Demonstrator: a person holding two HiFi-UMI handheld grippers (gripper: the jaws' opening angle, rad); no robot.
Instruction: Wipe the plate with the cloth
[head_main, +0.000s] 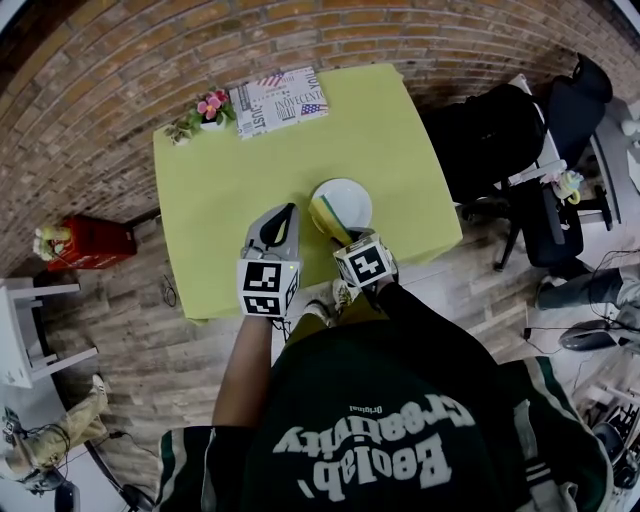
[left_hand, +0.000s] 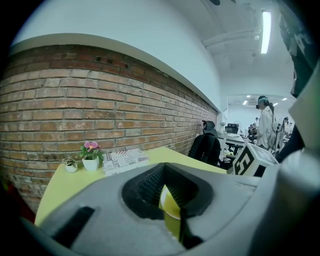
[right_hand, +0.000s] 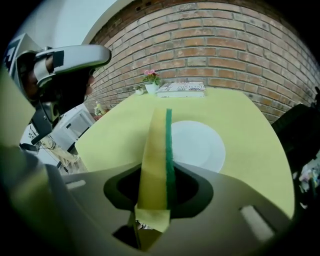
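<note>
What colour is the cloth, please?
Cloth: yellow with a green edge; best in the right gripper view.

Red brick wall runs behind a yellow-green table that stands on a grey-brown wood-plank floor. Above the brick the wall is plain white, and a long ceiling light strip glows over an open office beyond. A black office chair sits just off the table's right edge. On the floor to the left, a red crate rests by the wall, near a white shelf unit. A pot of pink flowers and a folded newspaper occupy the table's far edge.
</note>
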